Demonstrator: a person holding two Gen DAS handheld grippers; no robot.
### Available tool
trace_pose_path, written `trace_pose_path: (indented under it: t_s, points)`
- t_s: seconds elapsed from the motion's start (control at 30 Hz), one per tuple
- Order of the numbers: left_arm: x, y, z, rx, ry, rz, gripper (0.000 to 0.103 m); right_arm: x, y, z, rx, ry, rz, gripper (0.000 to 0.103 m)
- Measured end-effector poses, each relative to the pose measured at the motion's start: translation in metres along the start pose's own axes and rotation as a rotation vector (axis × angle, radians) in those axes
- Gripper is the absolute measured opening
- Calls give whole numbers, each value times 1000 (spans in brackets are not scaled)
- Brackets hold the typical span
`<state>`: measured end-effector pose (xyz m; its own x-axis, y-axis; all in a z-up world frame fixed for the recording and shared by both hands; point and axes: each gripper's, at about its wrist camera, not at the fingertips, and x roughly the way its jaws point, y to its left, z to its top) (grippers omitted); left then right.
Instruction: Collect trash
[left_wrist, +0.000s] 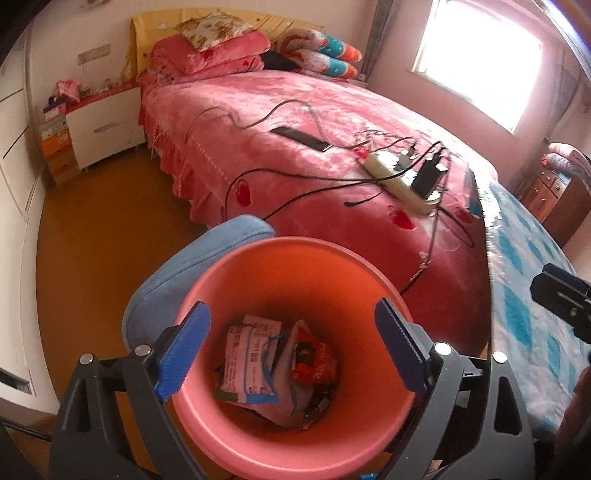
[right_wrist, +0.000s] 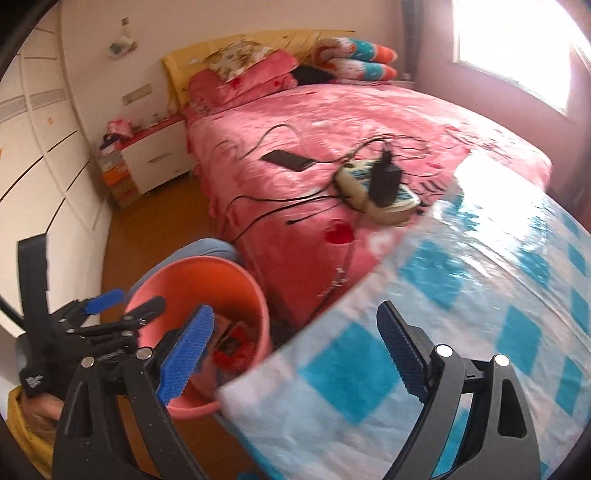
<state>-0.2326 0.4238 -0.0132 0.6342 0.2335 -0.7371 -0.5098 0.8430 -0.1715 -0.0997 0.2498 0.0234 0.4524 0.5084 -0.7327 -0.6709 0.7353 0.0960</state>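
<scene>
**Bedroom trash bin, both grippers released**

While the left gripper (left_wrist: 291, 347) hangs over the pink bin (left_wrist: 258, 254), its blue fingers (left_wrist: 183, 354) stand wide apart with nothing between them; seen from its own camera, the bin's mouth fills the gap below.

Item 1. Bin: pink plastic, round, upright on the brown floor (left_wrist: 96, 236), near the foot corner of the bed (left_wrist: 295, 110) and beside the desk (right_wrist: 480, 295). A blue cushioned seat (left_wrist: 207, 251) lies just behind it.

Item 2. Trash (left_wrist: 273, 369): at the bin's bottom, a white-and-blue printed packet lying flat, a red wrapper to its right, darker scraps beneath. Print too small to read.

Item 3. Right gripper (right_wrist: 295, 350): fingers (right_wrist: 186, 354) spread wide, empty, over the near edge of the desk. Picture blurred. Its left finger overlaps the bin's rim in view; contact cannot be told.

Item 4. Desk: covered in glossy white sheet with blue squares, right of the bin.

Item 5. Bed: pink cover with red hearts. On it, a white power strip (left_wrist: 399, 181) with a black adapter plugged in, a dark phone (left_wrist: 301, 138) lying flat, several black cables trailing toward the edge. Folded pink quilts and pillows stacked at the head.

Item 6. White nightstand (left_wrist: 107, 125) beside the bed's head, boxes stacked against its side.
</scene>
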Motion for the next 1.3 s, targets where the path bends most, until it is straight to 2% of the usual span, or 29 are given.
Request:
trace_pose_path:
  t_s: [0.23,0.87,1.3]
  points:
    - [-20,-35,7,49,-61,-50,95,-16,-36,-15,69,-18,-53,90]
    - [-53,-148,17,163,-145,-192,95,-83,-125,-53,209,-145,-260,90]
    - [-61,-225,10,203,-138,-261,95,-126,-188,-83,322,-214,-369,90]
